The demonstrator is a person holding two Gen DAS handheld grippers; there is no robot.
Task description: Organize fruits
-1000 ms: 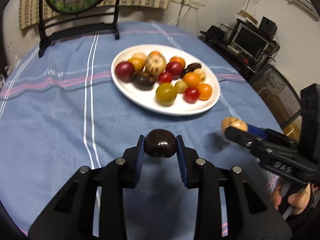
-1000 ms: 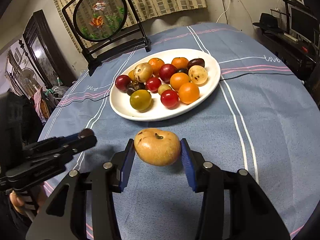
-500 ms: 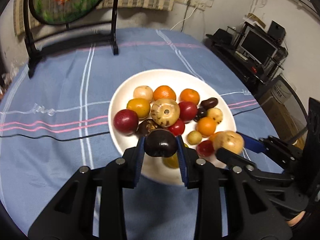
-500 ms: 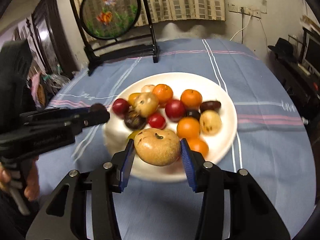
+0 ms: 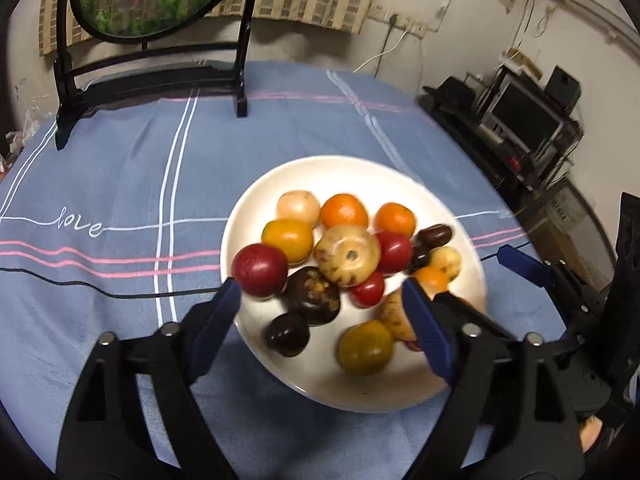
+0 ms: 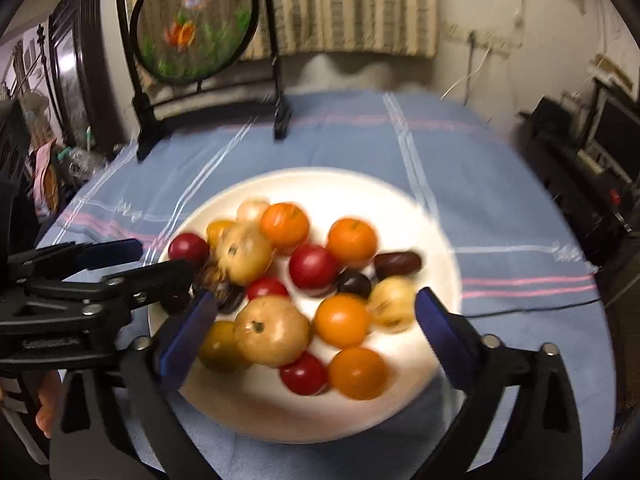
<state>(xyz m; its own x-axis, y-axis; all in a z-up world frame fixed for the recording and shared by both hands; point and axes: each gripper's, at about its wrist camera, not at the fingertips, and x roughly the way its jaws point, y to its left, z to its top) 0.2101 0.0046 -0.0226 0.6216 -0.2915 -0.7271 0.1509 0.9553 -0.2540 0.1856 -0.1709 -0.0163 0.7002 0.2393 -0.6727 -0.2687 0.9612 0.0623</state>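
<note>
Both grippers hang over the white plate (image 5: pixel 256 200) on the blue striped tablecloth (image 5: pixel 120 184), and both have just been opening. The left gripper (image 5: pixel 320 320) stands spread wide, blue pads well apart, nothing pressed between them; the dark round fruit (image 5: pixel 287 334) lies on the plate's near side just beside the mottled dark brown fruit (image 5: pixel 312 290). The right gripper (image 6: pixel 316 316) is spread wide too, its pads clear of the tan apple-like fruit (image 6: pixel 272 336), which sits among the pile against a yellow-green fruit (image 6: pixel 218 348) and an orange one (image 6: pixel 342 320). The right-wrist view is blurred. Behind the plate stands a round embroidered screen (image 6: pixel 192 24) in a black frame.
</note>
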